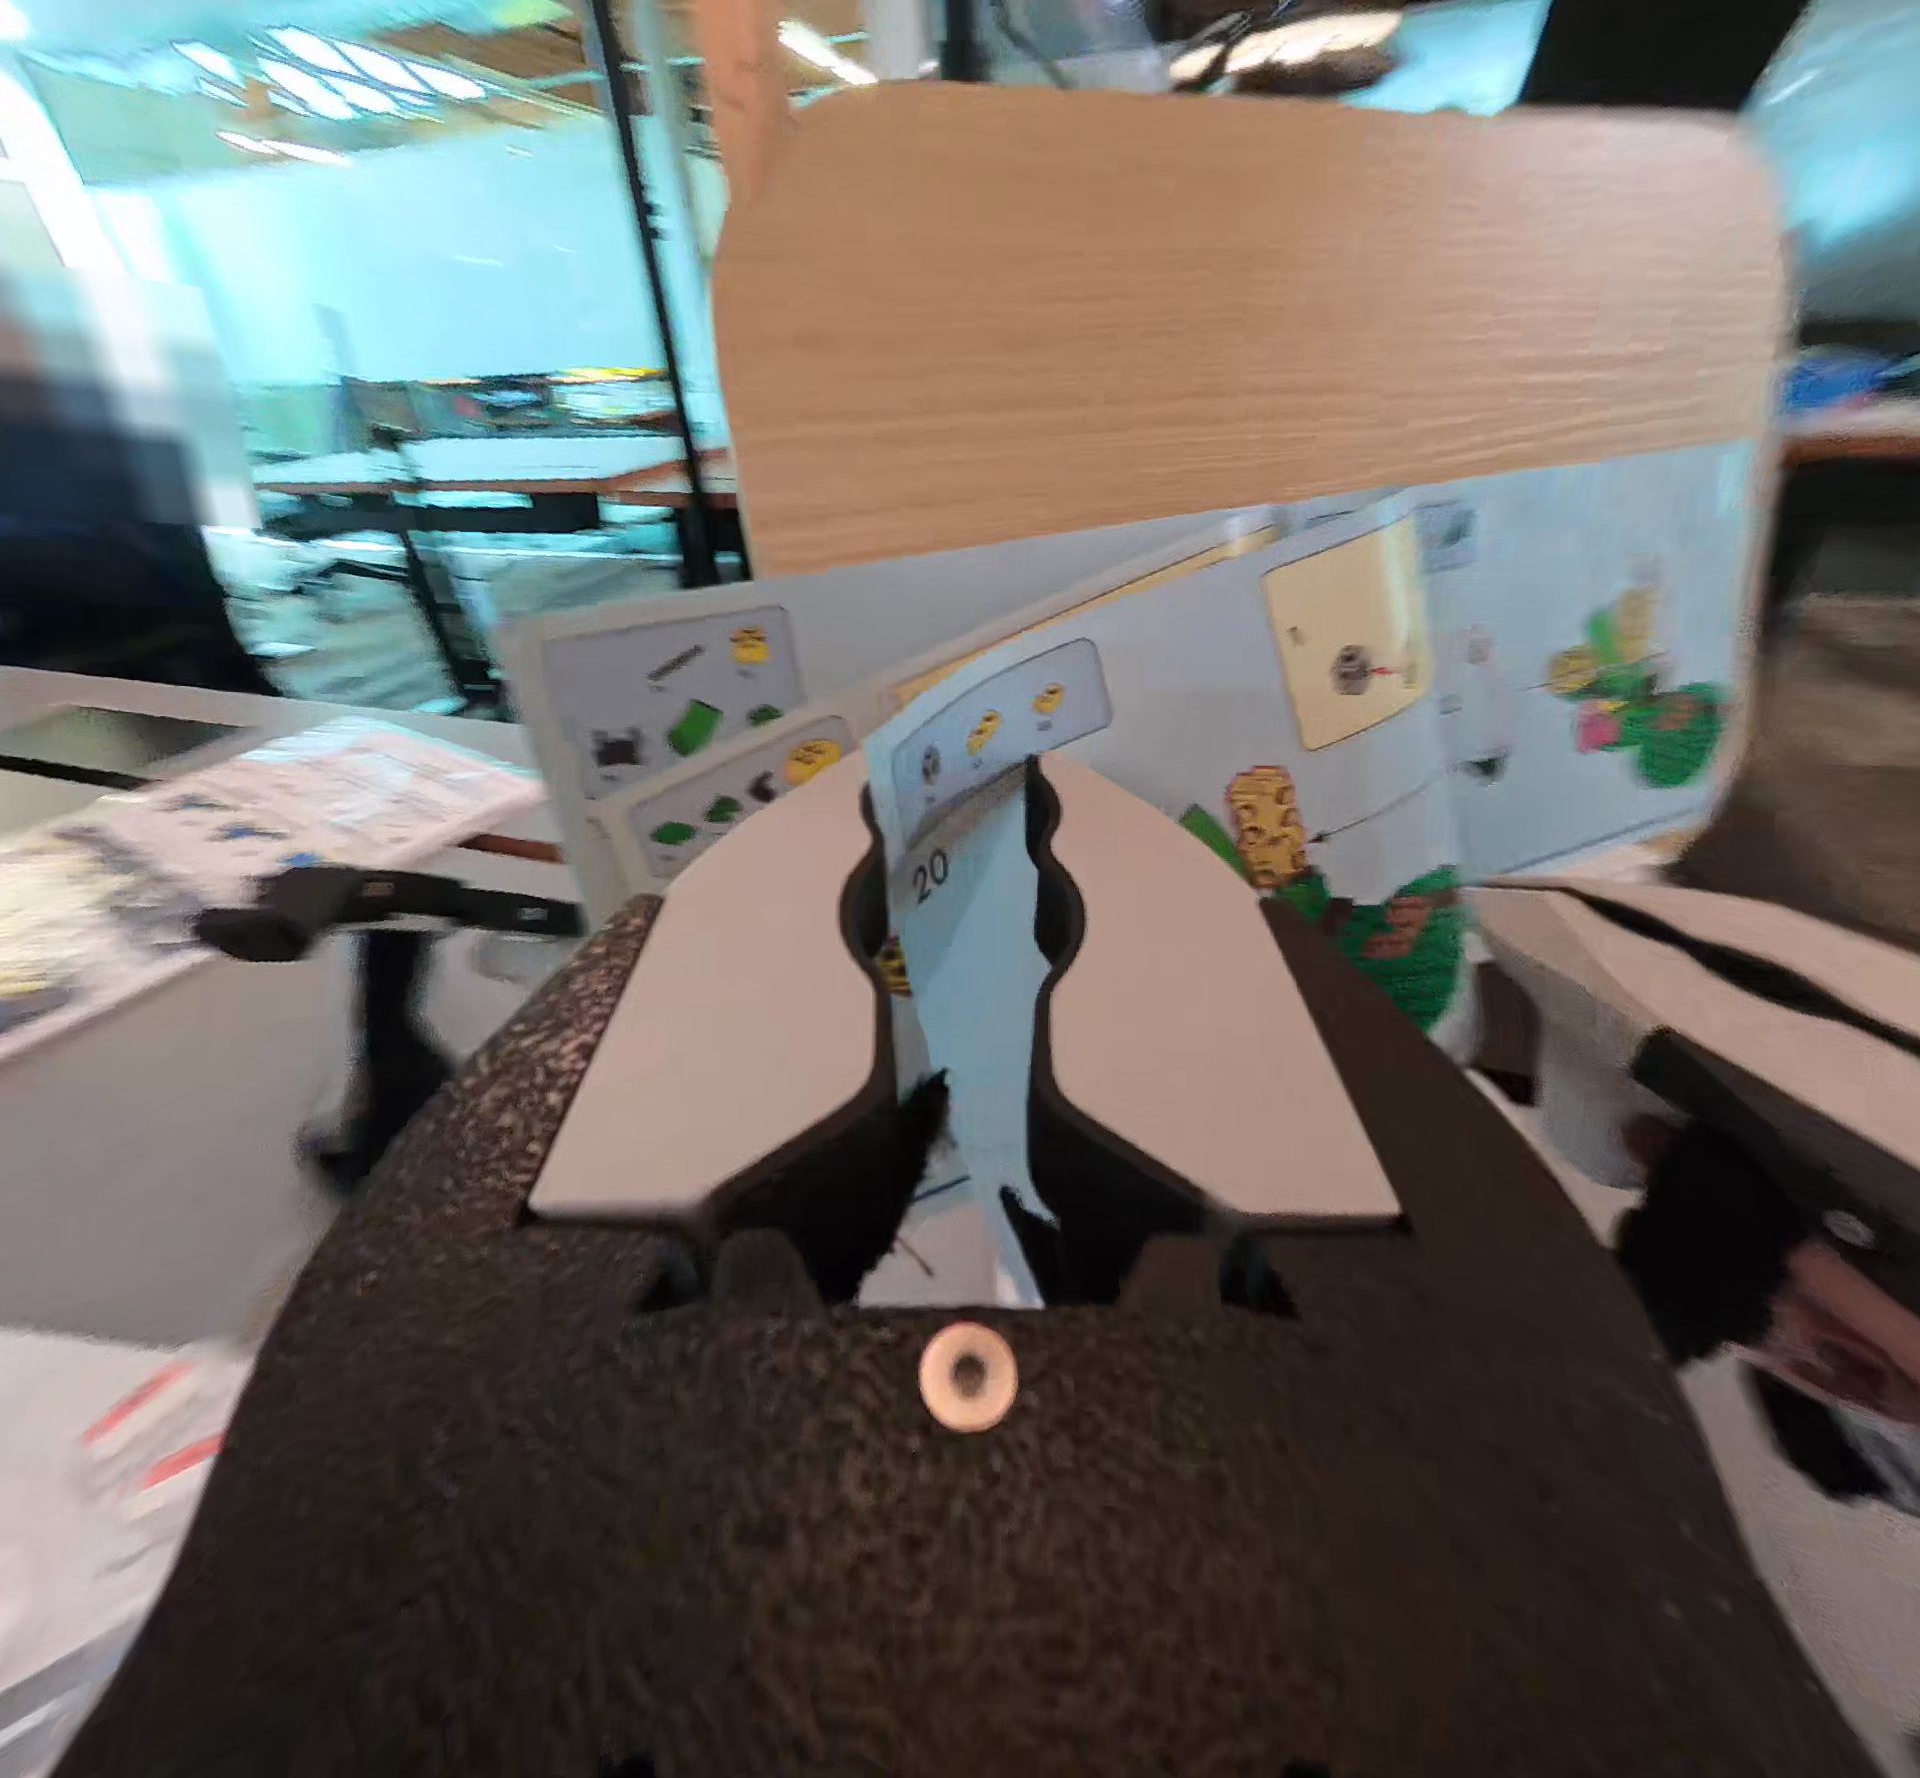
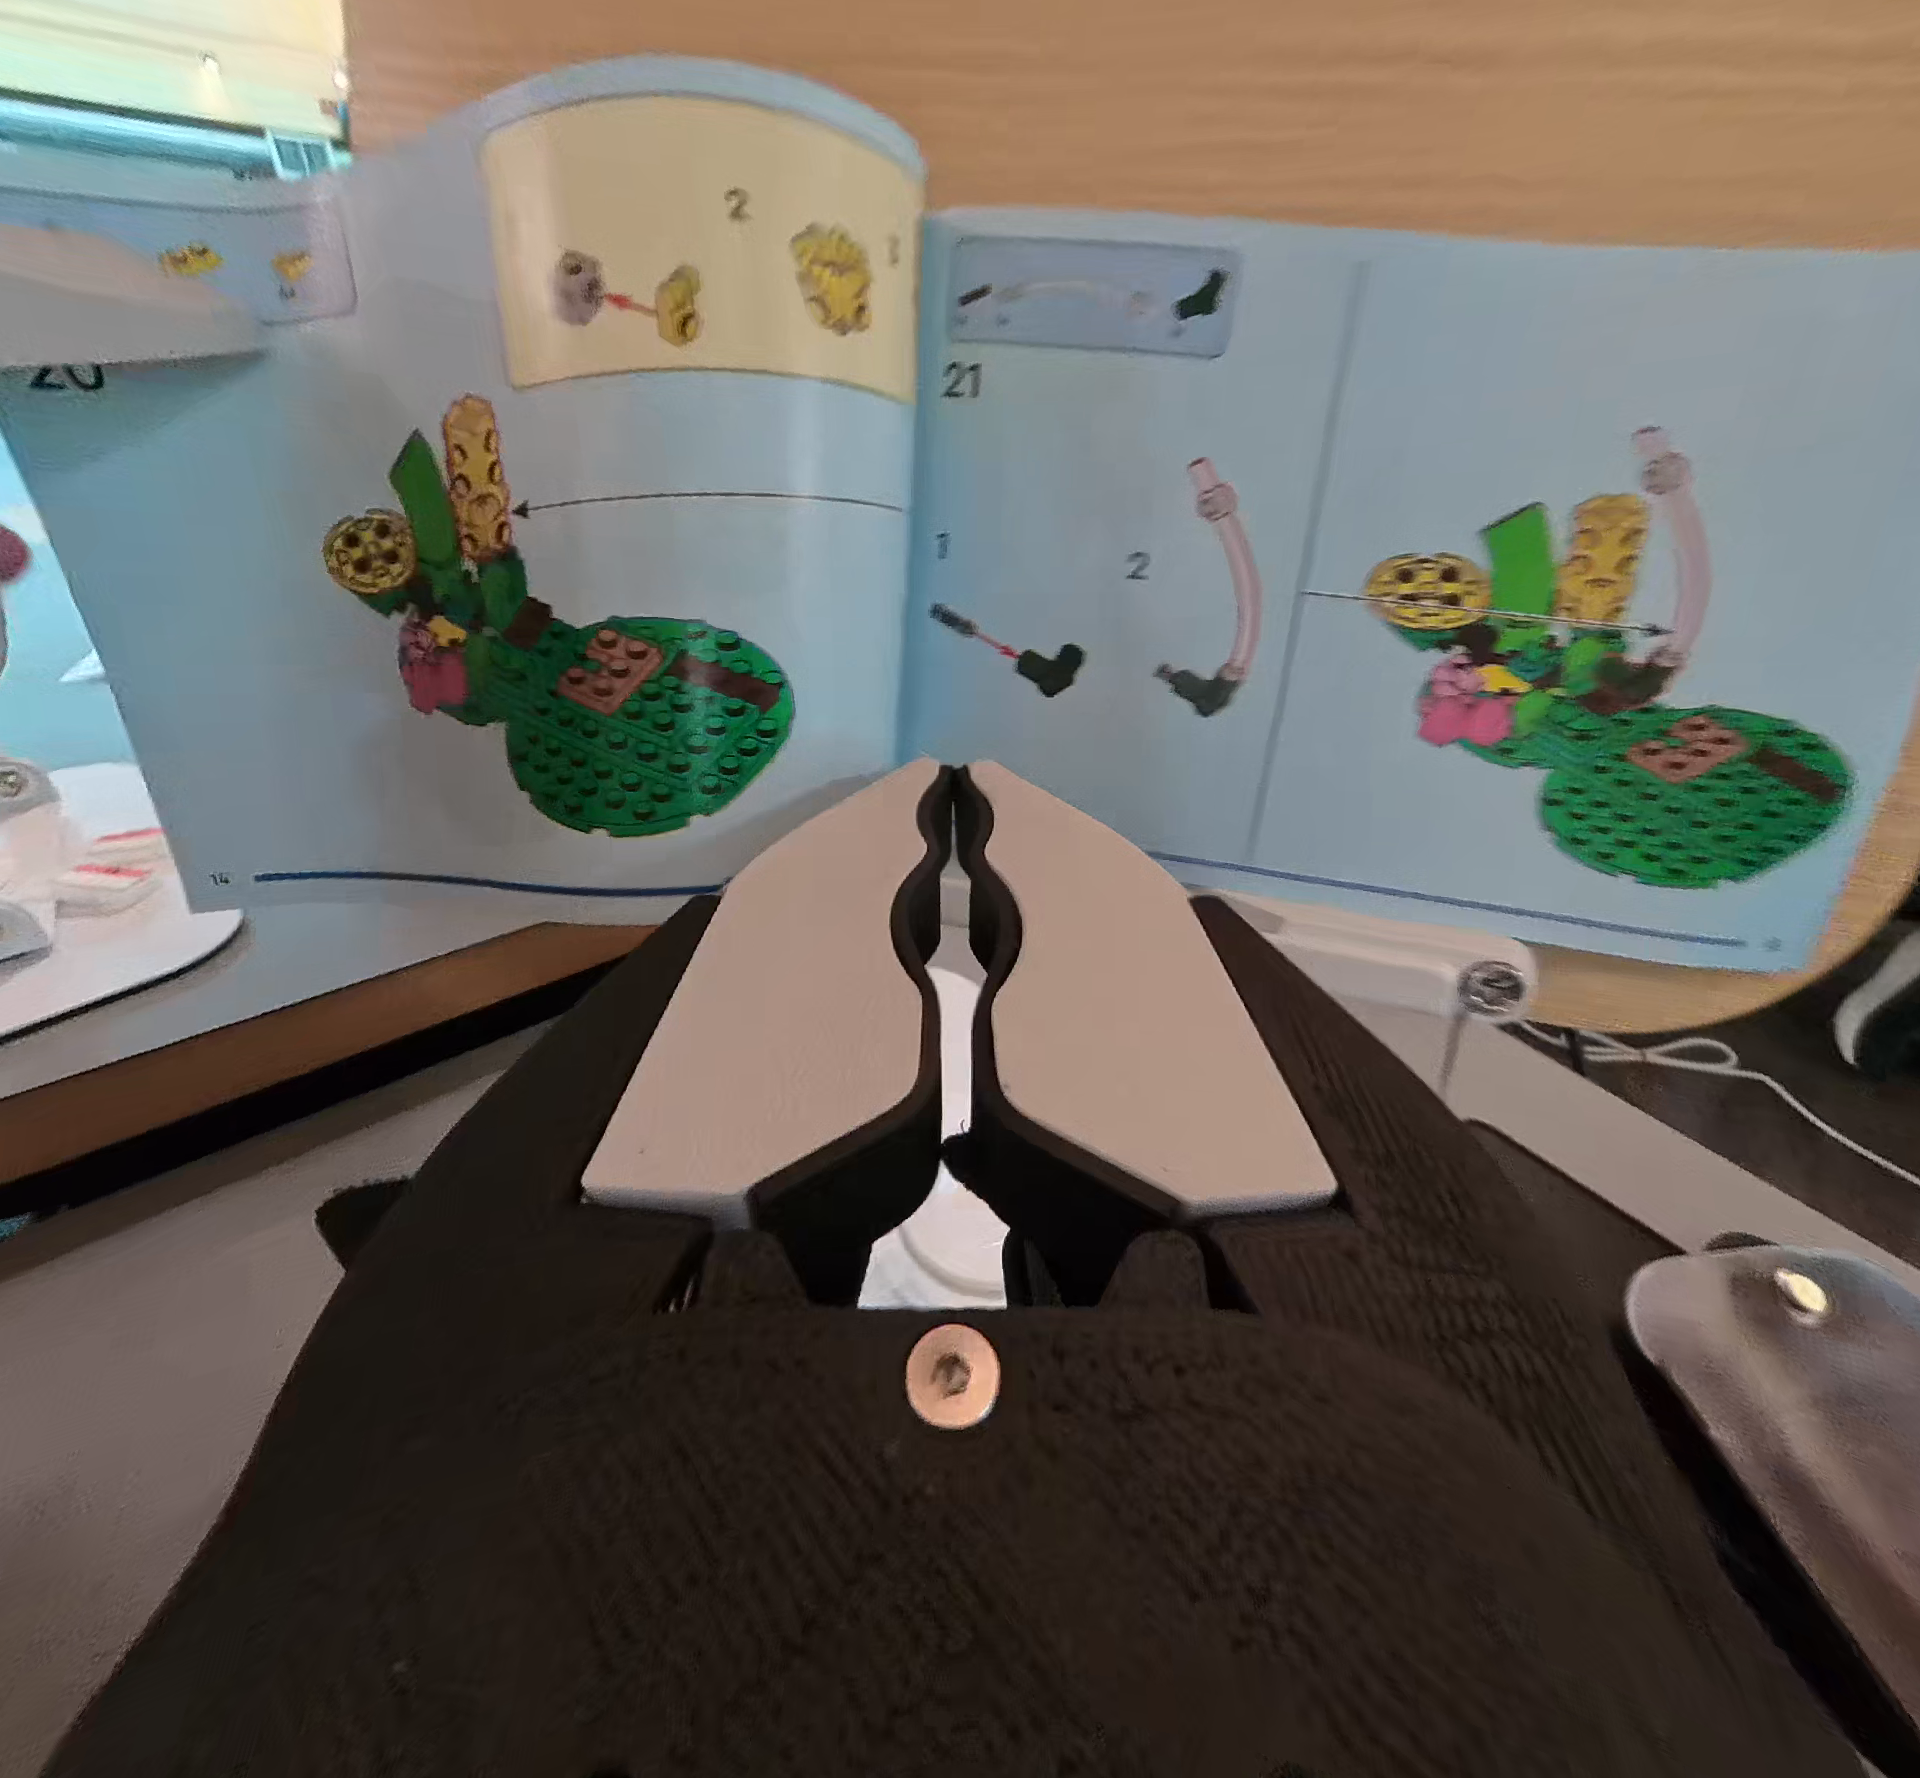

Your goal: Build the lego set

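The open instruction booklet (image 2: 1558, 378) leans upright on a wooden board (image 2: 1143, 14). Its pages show a green round base with yellow, pink and brown parts. My left gripper (image 1: 951, 772) is slightly open at the booklet's (image 1: 1195, 689) left side. One curled page (image 1: 977, 949) passes loosely between its fingers. My right gripper (image 2: 951, 772) is shut, and its tips meet at the booklet's lower edge by the fold. I cannot tell whether it pinches the paper. It also shows at the right of the left wrist view (image 1: 1558, 902). No loose bricks are in view.
A second printed sheet (image 1: 260, 824) lies on a white table at the left, behind a black stand (image 1: 384, 907). Plastic bags (image 1: 135, 1437) lie at the lower left. A white cable (image 2: 1714, 1074) runs along the right. A blurred person is at the far left. The grippers' ends are close to 15 centimeters from one another.
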`<state>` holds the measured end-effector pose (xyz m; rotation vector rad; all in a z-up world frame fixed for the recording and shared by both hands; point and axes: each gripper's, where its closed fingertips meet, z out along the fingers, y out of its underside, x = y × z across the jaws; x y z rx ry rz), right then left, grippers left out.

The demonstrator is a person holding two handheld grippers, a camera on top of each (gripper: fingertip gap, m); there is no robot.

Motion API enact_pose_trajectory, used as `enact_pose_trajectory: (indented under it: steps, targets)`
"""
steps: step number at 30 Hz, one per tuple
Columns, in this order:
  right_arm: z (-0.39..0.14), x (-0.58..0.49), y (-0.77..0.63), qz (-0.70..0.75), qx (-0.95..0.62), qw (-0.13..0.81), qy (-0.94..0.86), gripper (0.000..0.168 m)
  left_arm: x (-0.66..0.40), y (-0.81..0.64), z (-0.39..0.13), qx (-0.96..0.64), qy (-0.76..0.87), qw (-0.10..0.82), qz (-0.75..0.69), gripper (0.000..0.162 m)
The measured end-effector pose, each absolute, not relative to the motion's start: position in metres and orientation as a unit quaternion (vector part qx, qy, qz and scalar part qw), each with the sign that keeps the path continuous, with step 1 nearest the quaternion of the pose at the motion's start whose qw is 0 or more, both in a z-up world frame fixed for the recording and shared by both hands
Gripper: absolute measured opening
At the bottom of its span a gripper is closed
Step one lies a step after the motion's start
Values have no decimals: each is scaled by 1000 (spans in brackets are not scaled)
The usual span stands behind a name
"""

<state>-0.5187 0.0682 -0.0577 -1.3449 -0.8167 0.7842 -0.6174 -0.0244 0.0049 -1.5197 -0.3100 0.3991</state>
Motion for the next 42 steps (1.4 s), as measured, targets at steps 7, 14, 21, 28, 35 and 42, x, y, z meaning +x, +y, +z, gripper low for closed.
enact_pose_trajectory:
  steps: [7,14,21,28,35,42]
  targets:
    - [-61,-553,47,335,-594,609,-405,0,-601,-33,9,-717,-95,625,294,43]
    - [-64,-568,44,326,-589,620,-403,0,-584,-44,-12,-769,-79,626,100,39]
    - [-69,-579,35,306,-559,635,-435,0,-596,-20,-19,-729,-62,682,8,0]
    - [-73,-585,28,243,-514,662,-488,0,-612,-13,-32,-708,-94,698,-55,2]
    - [-73,-589,24,247,-514,662,-487,0,-570,-55,-18,-740,-5,665,-96,10]
    - [-85,-598,-6,227,-427,650,-586,13,-612,-26,-38,-752,-28,659,10,4]
